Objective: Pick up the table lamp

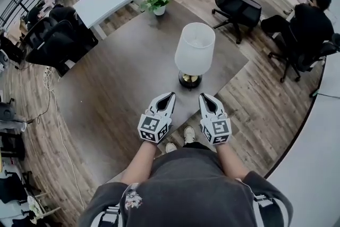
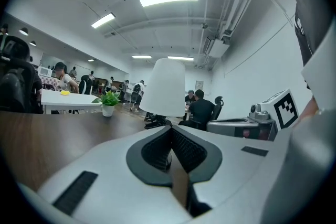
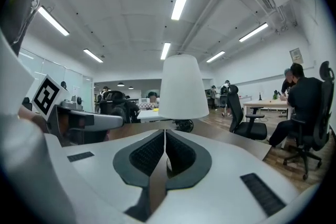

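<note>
Nothing done yet: the lamp (image 1: 195,49) stands untouched on the table (image 1: 117,82). Left gripper (image 1: 169,97) and right gripper (image 1: 204,97) hover near the lamp, jaws closed and empty; opening, gripping and lifting remain

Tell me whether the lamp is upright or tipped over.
Upright: the lamp stands on its round base on the table, with the white shade straight above it.

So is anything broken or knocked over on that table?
Nothing stands out. The table lamp stands upright on the dark table with its shade straight. The small potted plant sits upright near the far edge. No spill or damage shows.
</note>
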`<move>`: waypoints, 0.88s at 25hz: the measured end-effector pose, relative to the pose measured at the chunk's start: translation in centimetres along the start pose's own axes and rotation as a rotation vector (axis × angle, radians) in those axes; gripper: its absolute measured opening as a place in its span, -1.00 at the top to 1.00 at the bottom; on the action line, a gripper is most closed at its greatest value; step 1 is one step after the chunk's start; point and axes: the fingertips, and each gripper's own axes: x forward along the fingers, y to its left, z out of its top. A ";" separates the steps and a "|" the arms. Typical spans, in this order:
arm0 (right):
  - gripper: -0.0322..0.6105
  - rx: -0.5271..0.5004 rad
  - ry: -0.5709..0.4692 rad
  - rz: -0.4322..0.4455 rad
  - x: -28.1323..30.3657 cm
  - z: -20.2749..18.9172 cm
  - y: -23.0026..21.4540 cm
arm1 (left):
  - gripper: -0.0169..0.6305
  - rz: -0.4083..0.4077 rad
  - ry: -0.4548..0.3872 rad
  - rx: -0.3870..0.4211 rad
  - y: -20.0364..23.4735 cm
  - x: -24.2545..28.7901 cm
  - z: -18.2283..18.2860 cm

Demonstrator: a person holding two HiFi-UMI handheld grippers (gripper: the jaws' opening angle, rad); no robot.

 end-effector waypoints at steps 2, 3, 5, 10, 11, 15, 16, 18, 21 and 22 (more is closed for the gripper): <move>0.82 -0.011 0.010 0.016 1.0 -0.2 -0.9 | 0.92 0.013 0.001 0.000 0.3 1.0 0.2; 0.82 -0.014 0.013 0.025 1.6 -0.4 -1.2 | 0.92 0.021 0.000 -0.001 0.4 1.5 0.3; 0.82 -0.015 0.018 0.044 2.6 -0.6 -1.8 | 0.92 0.038 -0.002 0.000 0.8 2.4 0.4; 0.82 -0.020 0.034 0.085 4.6 -2.1 -3.1 | 0.92 0.075 0.010 0.007 1.4 4.1 -0.5; 0.82 -0.009 0.038 0.088 5.0 -2.4 -3.4 | 0.92 0.083 0.014 0.007 1.6 4.3 -0.7; 0.82 0.051 0.046 0.096 6.6 -3.3 -4.8 | 0.92 0.130 0.026 0.009 3.0 4.7 -1.2; 0.82 0.052 0.050 0.102 7.0 -3.6 -5.2 | 0.92 0.147 0.027 0.007 3.3 4.7 -1.3; 0.81 0.046 0.060 0.115 7.9 -4.3 -5.8 | 0.92 0.178 0.026 -0.002 4.0 5.0 -1.6; 0.78 0.012 0.081 0.135 9.5 -5.3 -6.1 | 0.92 0.215 0.016 -0.022 5.2 5.6 -1.8; 0.74 -0.001 0.091 0.141 10.1 -5.7 -6.1 | 0.92 0.227 0.013 -0.027 5.7 5.7 -1.9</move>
